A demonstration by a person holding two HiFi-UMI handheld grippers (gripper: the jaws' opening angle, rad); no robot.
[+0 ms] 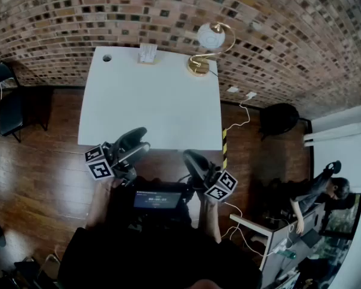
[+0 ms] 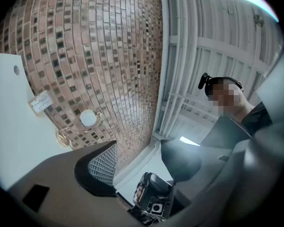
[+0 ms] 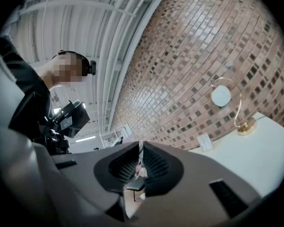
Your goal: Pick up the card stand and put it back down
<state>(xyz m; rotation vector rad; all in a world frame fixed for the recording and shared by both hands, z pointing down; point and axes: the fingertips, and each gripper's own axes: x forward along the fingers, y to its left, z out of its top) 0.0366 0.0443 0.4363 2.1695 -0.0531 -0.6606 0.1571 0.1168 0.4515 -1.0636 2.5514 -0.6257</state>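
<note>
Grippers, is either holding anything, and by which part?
Nothing: left gripper open and empty, right gripper shut on air; card stand sits on the table.

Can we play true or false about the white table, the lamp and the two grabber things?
1. The small pale card stand sits at the far edge of the white rectangular table. True.
2. The left gripper is holding the card stand. False: its jaws are apart with nothing between them, and the card stand is away at the table's far edge.
3. The gold lamp with a round white globe stands near the table's far right corner. True.
4. The right gripper has its jaws wide open. False: they are together, with nothing in them.
5. The black chair stands on the table. False: it is on the wooden floor, left of the table.
</note>
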